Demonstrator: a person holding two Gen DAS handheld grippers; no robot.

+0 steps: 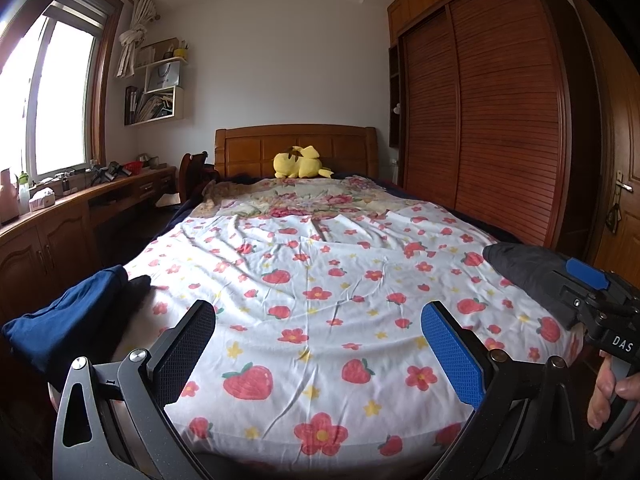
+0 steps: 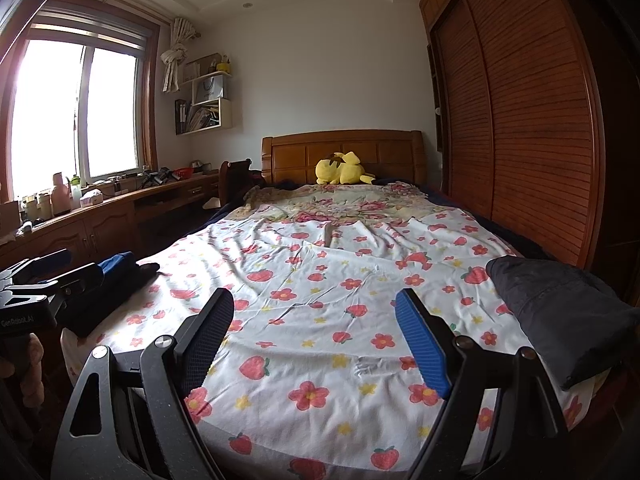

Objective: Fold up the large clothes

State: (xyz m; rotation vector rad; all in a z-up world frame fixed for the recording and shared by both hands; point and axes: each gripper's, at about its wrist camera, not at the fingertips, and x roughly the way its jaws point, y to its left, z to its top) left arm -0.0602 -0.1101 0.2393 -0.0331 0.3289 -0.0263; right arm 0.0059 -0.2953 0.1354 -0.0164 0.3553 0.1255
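Both grippers, left (image 1: 318, 354) and right (image 2: 314, 338), gape empty. Dark jacket (image 2: 560, 320) right of them: soft, bulky, probably slippery; take by hem corners.

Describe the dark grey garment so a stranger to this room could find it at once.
Start at the bed with the strawberry-and-flower sheet. Go to its near corner on the wardrobe side: the folded dark grey padded garment lies there. The navy blue folded clothes lie on the opposite, window-side edge.
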